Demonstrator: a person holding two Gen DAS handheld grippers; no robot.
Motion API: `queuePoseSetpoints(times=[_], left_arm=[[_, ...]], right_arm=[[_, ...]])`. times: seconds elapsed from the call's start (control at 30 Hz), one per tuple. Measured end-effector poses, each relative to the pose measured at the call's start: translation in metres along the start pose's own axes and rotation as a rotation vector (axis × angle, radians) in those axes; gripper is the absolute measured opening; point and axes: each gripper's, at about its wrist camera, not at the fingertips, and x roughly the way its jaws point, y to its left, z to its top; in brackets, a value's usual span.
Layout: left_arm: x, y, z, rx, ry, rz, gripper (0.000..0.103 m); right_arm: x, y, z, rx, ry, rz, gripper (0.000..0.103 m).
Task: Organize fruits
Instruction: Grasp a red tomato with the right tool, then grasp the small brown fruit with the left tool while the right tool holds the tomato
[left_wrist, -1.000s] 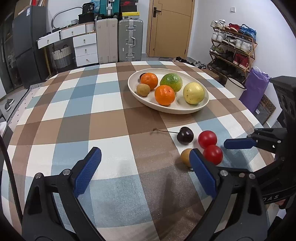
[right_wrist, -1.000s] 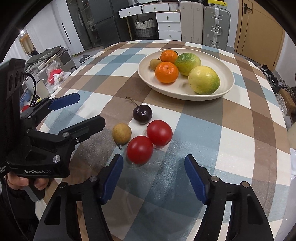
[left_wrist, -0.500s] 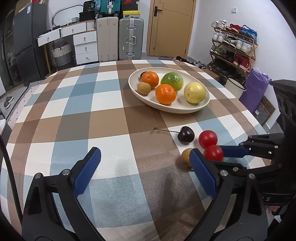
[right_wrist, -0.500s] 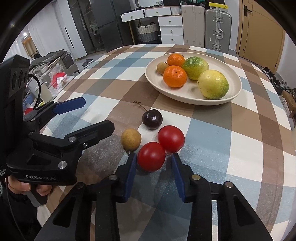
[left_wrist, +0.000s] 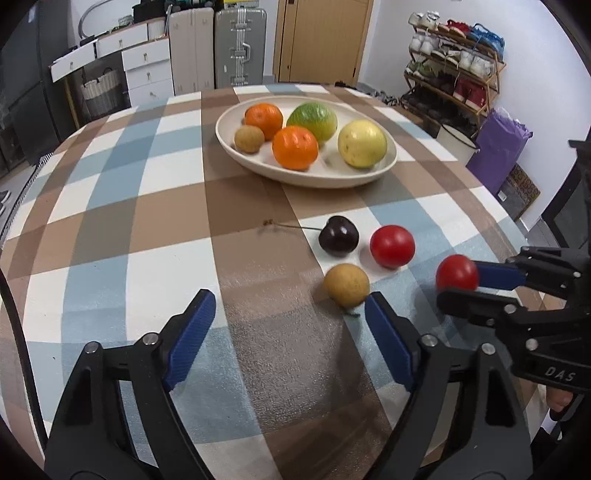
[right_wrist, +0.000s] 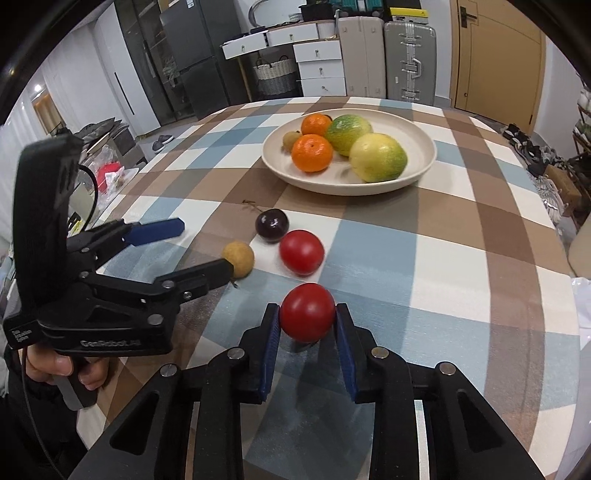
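Right gripper (right_wrist: 307, 320) clamps a red tomato (right_wrist: 307, 316) at lower centre of the right wrist view; left gripper (left_wrist: 286, 332) jaws closing, nothing between them.

Near: the held tomato sits pinched between both blue pads, above the checked tablecloth (right_wrist: 424, 258). In the left wrist view the blue fingers (left_wrist: 192, 332) stand wide, low in frame, over bare cloth; a tan round fruit (left_wrist: 346, 285) lies just beside the right-hand pad. Mid-frame: a second red tomato (right_wrist: 301, 252) and a dark cherry (right_wrist: 272, 225) with its stem, close together on the cloth. Far: the cream bowl (right_wrist: 424, 147), upper centre, holds two oranges (right_wrist: 312, 152), a green fruit (right_wrist: 349, 133), a yellow-green fruit (right_wrist: 378, 157) and a small brown one.
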Motion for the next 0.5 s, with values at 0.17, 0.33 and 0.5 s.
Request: queuePoseSetpoints(times=[0.17,0.33,0.5], left_arm=[[0.006,-0.008,0.002,0.020,0.006,0.041,0.072],[0.006,-0.015,0.004,0.053,-0.002,0.049,0.047],[0.004,-0.023,0.003,0.080,-0.008,0.012,0.021]], right_arm=[[-0.004,-0.004,0.000,0.005,-0.010,0.005,0.030],[-0.006,-0.001,0.001,-0.008,-0.008,-0.003,0.030],[-0.007,-0.001,0.003,-0.002,-0.009,-0.013,0.030]])
